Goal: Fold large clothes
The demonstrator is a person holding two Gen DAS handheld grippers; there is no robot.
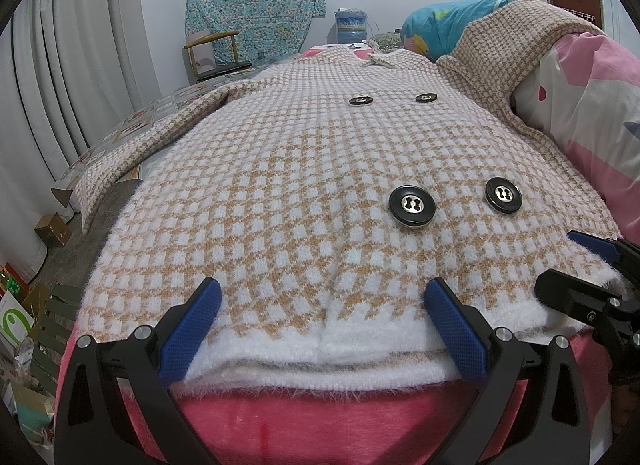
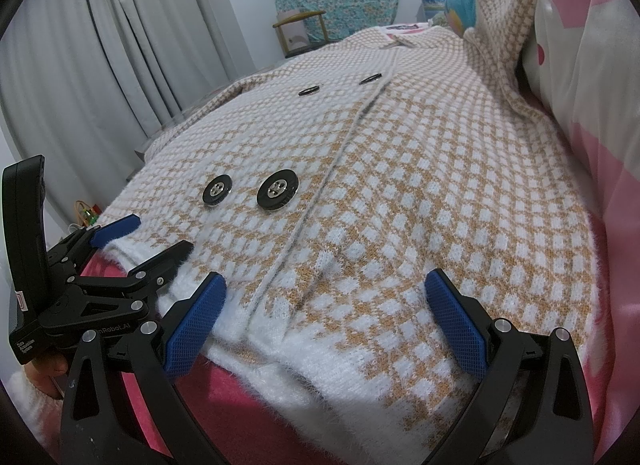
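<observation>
Coat (image 1: 304,193) lay lengthwise away; hem between spread fingers of left gripper (image 1: 324,305) and right gripper (image 2: 326,301), equally near.

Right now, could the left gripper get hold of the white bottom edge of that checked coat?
Probably yes. The left gripper is open, its blue fingers either side of the coat's white hem, with nothing between. The right gripper, also open, sits at the hem further along, not blocking.
</observation>
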